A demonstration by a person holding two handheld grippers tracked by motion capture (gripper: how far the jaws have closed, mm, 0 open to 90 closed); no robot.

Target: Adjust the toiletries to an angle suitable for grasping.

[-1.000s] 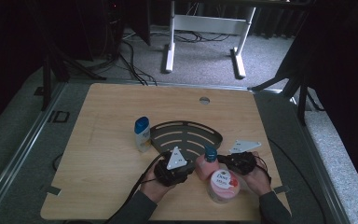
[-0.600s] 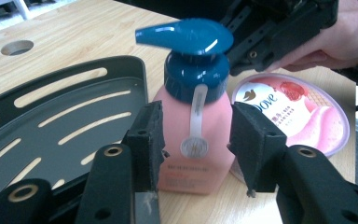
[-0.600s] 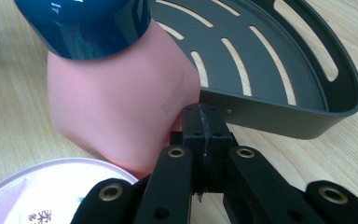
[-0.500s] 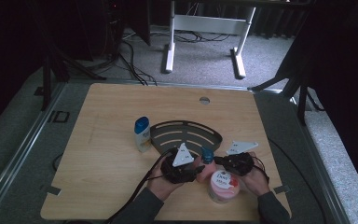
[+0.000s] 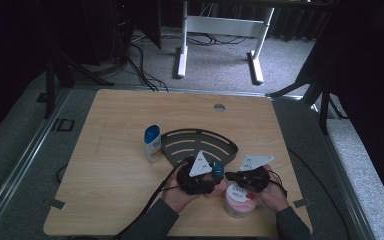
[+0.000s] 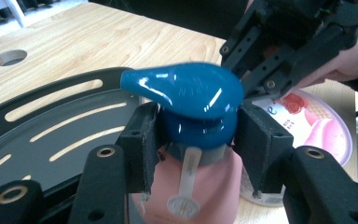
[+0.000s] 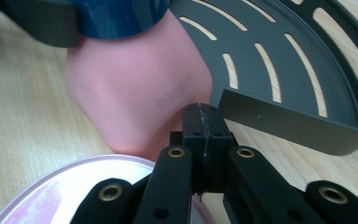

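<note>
A pink bottle (image 7: 135,93) with a blue pump head (image 6: 191,93) stands at the near edge of a dark slotted tray (image 5: 200,142). My left gripper (image 6: 191,135) has just been opening. Its jaws now stand open on either side of the pump's blue collar, close beside it without clamping. In the high view this left gripper (image 5: 211,175) points right at the pump (image 5: 217,170). My right gripper (image 7: 200,112) is shut with nothing in it, its tip against the bottle's pink body by the tray's corner wall (image 7: 284,121). From above, the right gripper (image 5: 231,176) hovers over a pink tub (image 5: 239,202).
The pink tub's strawberry-printed lid (image 6: 317,126) lies just right of the bottle. A white bottle with a blue cap (image 5: 152,142) stands left of the tray. A round hole (image 5: 219,107) pierces the table's far side. A white desk frame (image 5: 220,30) stands on the floor beyond.
My left gripper has shifted a little to the right, up to the pump bottle. The right hand has stayed over the tub.
</note>
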